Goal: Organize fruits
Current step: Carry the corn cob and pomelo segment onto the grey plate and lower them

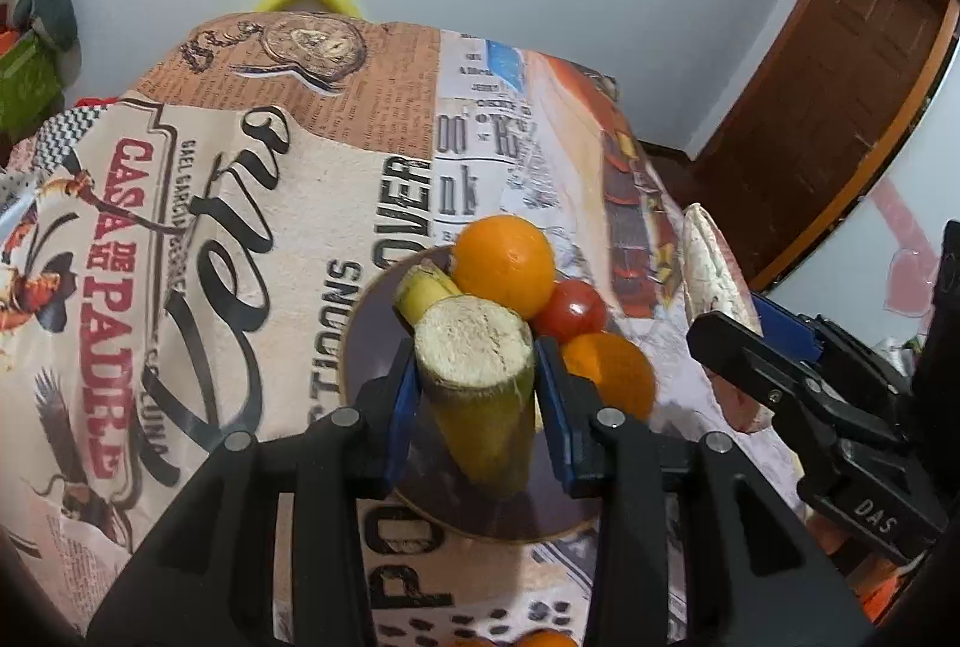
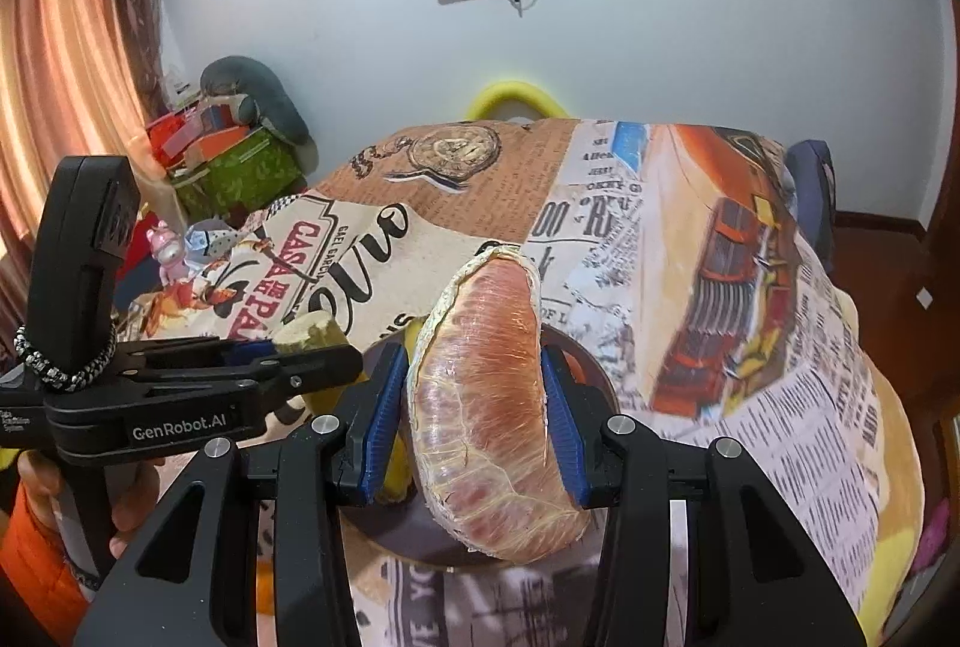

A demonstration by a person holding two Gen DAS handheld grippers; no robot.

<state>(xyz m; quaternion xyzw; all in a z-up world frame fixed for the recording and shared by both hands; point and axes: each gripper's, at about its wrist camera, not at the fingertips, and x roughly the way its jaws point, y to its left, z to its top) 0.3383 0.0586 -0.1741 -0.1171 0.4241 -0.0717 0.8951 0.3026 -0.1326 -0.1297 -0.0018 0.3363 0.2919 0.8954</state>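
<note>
My left gripper [image 1: 477, 401] is shut on a thick yellow-green sugarcane piece [image 1: 480, 389] with a pale cut end, held over a dark round plate [image 1: 372, 329]. On the plate lie an orange [image 1: 503, 266], a red tomato [image 1: 570, 309], a second orange [image 1: 615, 374] and another cane piece [image 1: 423, 290]. My right gripper [image 2: 471, 422] is shut on a peeled pink pomelo segment [image 2: 486, 407], held above the same plate [image 2: 591, 377]. The left gripper [image 2: 288, 365] with its cane piece [image 2: 309, 332] shows at left in the right wrist view; the right gripper [image 1: 720, 329] and segment [image 1: 711, 263] show at right in the left wrist view.
The table wears a printed newspaper-pattern cloth [image 1: 210, 203]. A yellow chair back [image 2: 513, 98] stands behind its far edge. Boxes and clutter [image 2: 234, 161] sit at far left by a curtain. A wooden door [image 1: 840, 107] is at right. An orange fruit [image 1: 543, 638] lies near the front edge.
</note>
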